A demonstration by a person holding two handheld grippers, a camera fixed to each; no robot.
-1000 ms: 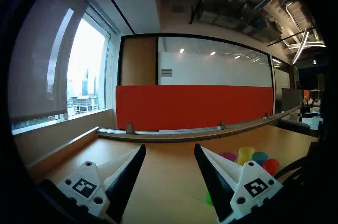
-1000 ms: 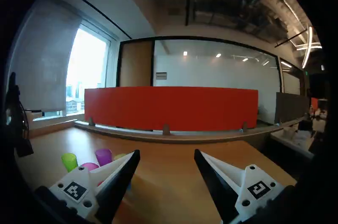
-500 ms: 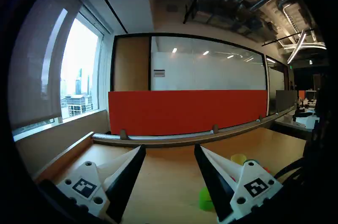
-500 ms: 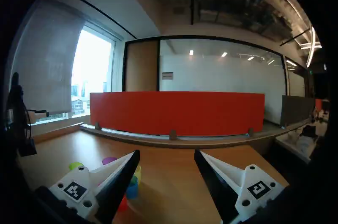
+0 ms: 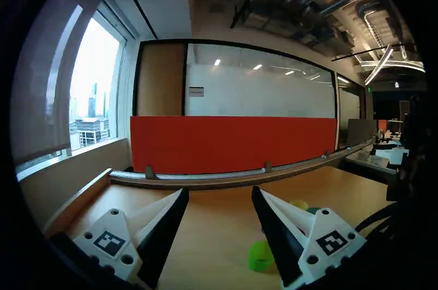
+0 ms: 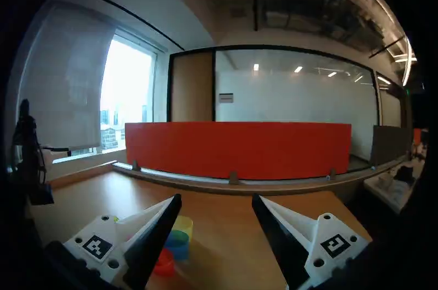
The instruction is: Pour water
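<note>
Three plastic cups sit on the wooden surface point(image 5: 219, 230) at the lower right of the left gripper view: one green cup point(image 5: 261, 255), one yellow cup point(image 5: 299, 204) and one blue cup point(image 5: 313, 210), the last two partly hidden by a finger. At its lower left, the right gripper view shows yellow and blue cups plus one red cup point(image 6: 163, 262). The left claw point(image 5: 219, 191) and right claw point(image 6: 215, 198) are both spread and empty.

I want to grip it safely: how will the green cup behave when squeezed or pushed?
The green cup looks like small plastic, so it is probably light and slightly flexible. It stands on the smooth table, so a push may slide or tip it.
</note>
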